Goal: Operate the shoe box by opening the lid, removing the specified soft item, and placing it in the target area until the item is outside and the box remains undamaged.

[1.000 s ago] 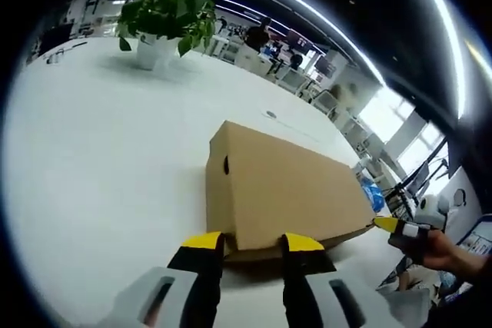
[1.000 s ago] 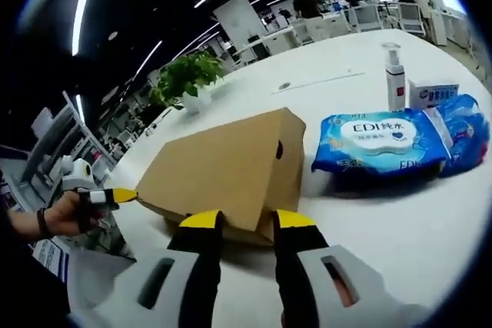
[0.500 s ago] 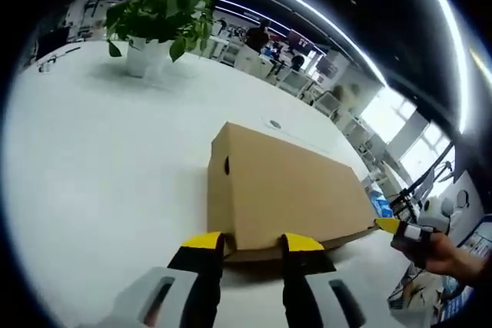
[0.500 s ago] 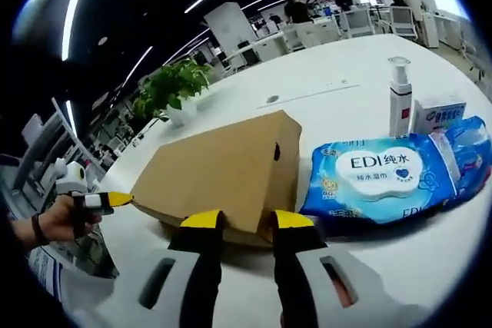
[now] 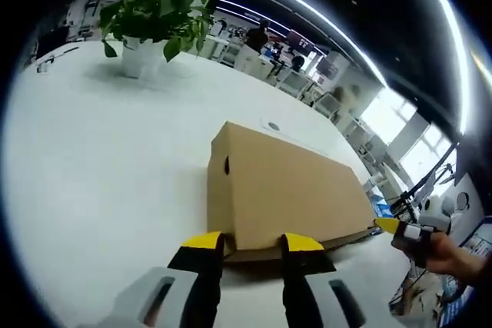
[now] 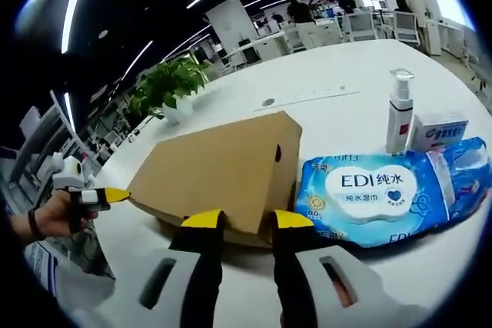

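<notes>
A brown cardboard shoe box lies on the white table, its lid down with a thin dark gap under the near edge. My left gripper is open, its yellow-tipped jaws standing on either side of the lid's near corner. In the right gripper view the same box sits in the centre, and my right gripper is open at its near corner. The right gripper's yellow tip, held by a hand, touches the lid's far-right corner. The left gripper's tip meets the opposite corner. The box's contents are hidden.
A blue pack of wet wipes lies right of the box, with a pump bottle and a small carton behind it. A potted plant stands at the table's far side. Desks and people fill the room beyond.
Both views have shifted a little with the hands. In the right gripper view the wipes pack sits lower and closer. The box and both grippers keep the same places relative to each other.
</notes>
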Motion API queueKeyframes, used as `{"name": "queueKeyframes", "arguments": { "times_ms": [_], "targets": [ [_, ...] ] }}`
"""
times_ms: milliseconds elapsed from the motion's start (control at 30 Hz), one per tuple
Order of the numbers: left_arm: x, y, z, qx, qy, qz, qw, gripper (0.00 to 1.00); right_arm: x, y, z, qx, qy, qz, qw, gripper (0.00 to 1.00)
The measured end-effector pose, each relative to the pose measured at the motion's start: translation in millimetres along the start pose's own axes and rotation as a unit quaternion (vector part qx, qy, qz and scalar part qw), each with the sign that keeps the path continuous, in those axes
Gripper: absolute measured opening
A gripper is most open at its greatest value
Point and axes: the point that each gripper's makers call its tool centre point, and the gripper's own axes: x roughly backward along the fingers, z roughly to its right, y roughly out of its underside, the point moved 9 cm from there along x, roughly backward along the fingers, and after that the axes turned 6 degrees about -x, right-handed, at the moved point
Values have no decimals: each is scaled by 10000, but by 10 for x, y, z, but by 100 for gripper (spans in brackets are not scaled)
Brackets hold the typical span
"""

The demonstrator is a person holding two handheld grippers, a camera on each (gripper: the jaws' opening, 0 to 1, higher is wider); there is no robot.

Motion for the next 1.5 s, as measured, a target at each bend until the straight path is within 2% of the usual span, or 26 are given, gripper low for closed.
{"name": "queueKeyframes", "arguments": {
  "times_ms": [300, 367, 467, 600, 733, 900, 1100, 1333, 1500],
  "targets": [
    [20, 13, 7, 33, -6, 47, 10000, 30, 9, -26, 50, -61, -92, -35, 9999, 23],
    [40, 36, 18, 38, 29, 69, 10000, 30, 55, -40, 57, 67, -48, 20, 10000, 23],
    [142, 49, 63, -195, 68, 245, 9995, 34, 178, -57, 139, 349, -103, 114, 9993, 29],
    [319, 56, 119, -439, 69, 400, 9982, 37, 467, 7, 214, 914, -7, 78, 9958, 32],
    [463, 68, 185, -672, 31, 492, 9965, 39, 704, 123, 387, 1113, 130, 0, 9937, 35],
    [611, 165, 358, -906, 0, 493, 9947, 39, 987, 198, 478, 1104, 243, 106, 9935, 37],
    [714, 265, 530, -1026, -22, 453, 9937, 40, 1220, 218, 524, 1058, 310, 264, 9936, 38],
    [846, 361, 610, -973, -159, 487, 9939, 41, 1396, 244, 493, 1037, 301, 409, 9933, 39],
    [883, 424, 596, -891, -249, 466, 9946, 41, 1477, 261, 452, 993, 273, 492, 9935, 39]
  ]
}}
